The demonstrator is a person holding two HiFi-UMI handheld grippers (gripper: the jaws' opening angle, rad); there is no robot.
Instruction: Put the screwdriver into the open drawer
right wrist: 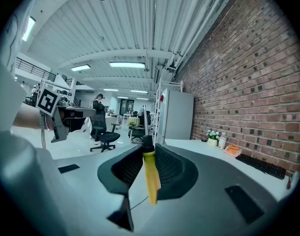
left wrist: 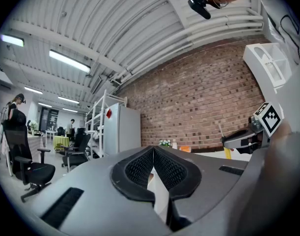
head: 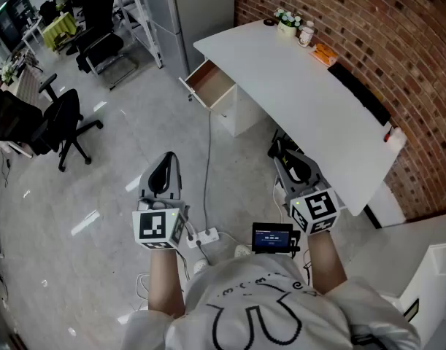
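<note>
A smooth white desk (head: 317, 108) is set along a rough brick wall (head: 368, 35), just right of the right tongs (head: 288, 156). A yellow-handled screwdriver (right wrist: 150, 177) is pinched between their ribbed black pads. The left tongs (left wrist: 152, 157) are pressed together on nothing. The open drawer (head: 210, 83) is seen well ahead of both tongs at the desk's far corner, with glossy grey floor (head: 128, 133) lying open between.

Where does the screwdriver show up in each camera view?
Head view: not made out; the right gripper seems to hide it.
Left gripper view: the screwdriver, its yellow handle right of centre, at the right gripper's tip.
Right gripper view: centre, clamped between the jaws.
Shared landmark: the flower pot on the white desk, in all three.
</note>
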